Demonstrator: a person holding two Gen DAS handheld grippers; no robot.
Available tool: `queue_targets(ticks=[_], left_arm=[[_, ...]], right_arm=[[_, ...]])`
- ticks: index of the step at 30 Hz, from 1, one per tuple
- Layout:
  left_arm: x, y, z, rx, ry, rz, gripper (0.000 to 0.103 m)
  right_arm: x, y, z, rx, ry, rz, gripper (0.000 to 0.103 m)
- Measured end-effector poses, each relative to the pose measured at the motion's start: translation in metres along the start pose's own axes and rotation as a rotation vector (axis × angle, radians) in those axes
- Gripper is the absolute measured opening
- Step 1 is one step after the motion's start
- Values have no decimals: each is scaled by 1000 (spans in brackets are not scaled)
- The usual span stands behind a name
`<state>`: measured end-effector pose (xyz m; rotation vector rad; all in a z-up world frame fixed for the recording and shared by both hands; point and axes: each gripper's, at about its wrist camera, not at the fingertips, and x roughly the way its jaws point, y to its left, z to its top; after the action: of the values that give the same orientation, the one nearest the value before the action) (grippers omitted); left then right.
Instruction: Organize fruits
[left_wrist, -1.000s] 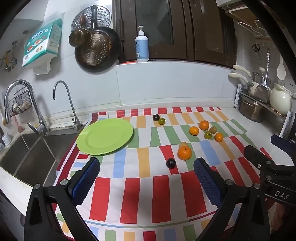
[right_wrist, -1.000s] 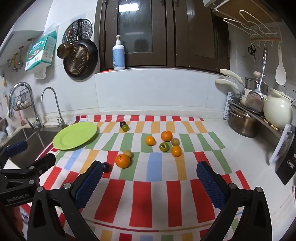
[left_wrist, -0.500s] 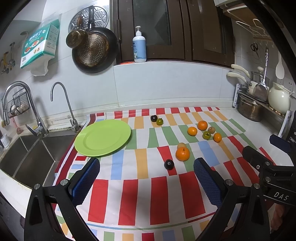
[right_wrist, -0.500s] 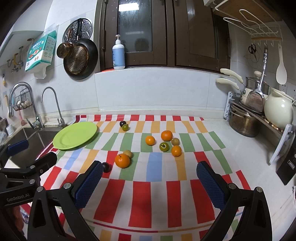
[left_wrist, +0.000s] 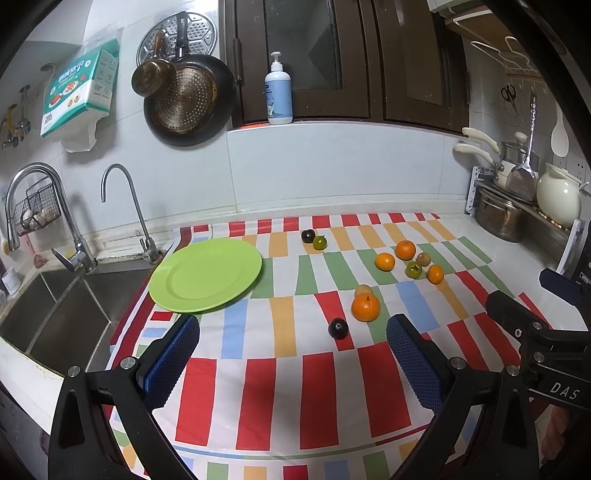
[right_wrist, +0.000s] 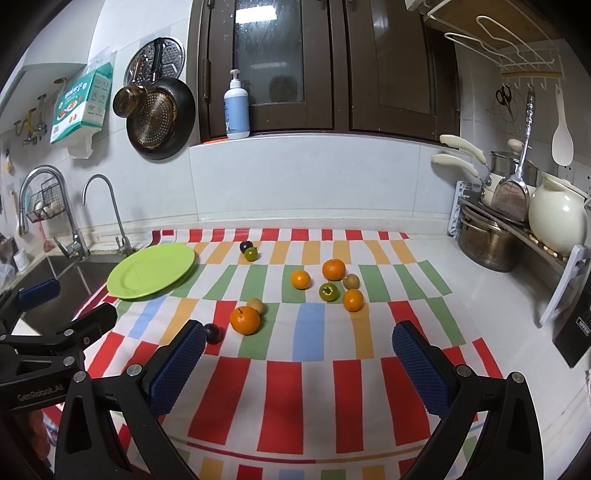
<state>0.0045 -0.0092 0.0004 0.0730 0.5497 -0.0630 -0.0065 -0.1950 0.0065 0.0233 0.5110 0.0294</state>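
From the left wrist view, the left gripper (left_wrist: 291, 350) hangs above the near edge of a striped cloth (left_wrist: 280, 384), its blue-padded fingers (left_wrist: 171, 360) wide apart with nothing between them. A green plate (left_wrist: 205, 274) lies flat on the cloth's left side, just beside the sink (left_wrist: 55, 314), with nothing on it. The fruits are all round, so none shows a long axis: a big orange (left_wrist: 365, 307) sits stem-up, touching a small tan fruit (left_wrist: 364, 290) behind it, with a dark plum (left_wrist: 338, 328) near its left. Farther right a cluster of three smaller oranges (left_wrist: 405, 250), a green fruit (left_wrist: 413, 269) and another tan one lies well apart from the plate. The right gripper (left_wrist: 532, 317) shows at the right edge, its body reading "DAS" (the rest cut off). From the right wrist view, the right gripper (right_wrist: 297, 360) likewise has its fingers (right_wrist: 419, 369) spread wide and holds nothing; a second plum (right_wrist: 246, 245) and green fruit (right_wrist: 251, 254) touch near the cloth's far edge. The left gripper (right_wrist: 62, 306) at the left edge reads "GenRobot.AI". A wall-hung box (right_wrist: 82, 107) carries print too small to read.
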Motion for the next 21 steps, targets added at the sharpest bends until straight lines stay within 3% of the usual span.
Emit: queue_targets(ticks=[21], left_arm=[[0, 0, 0, 1, 2, -2, 103]], right_arm=[[1, 2, -2, -1, -1, 6, 102]])
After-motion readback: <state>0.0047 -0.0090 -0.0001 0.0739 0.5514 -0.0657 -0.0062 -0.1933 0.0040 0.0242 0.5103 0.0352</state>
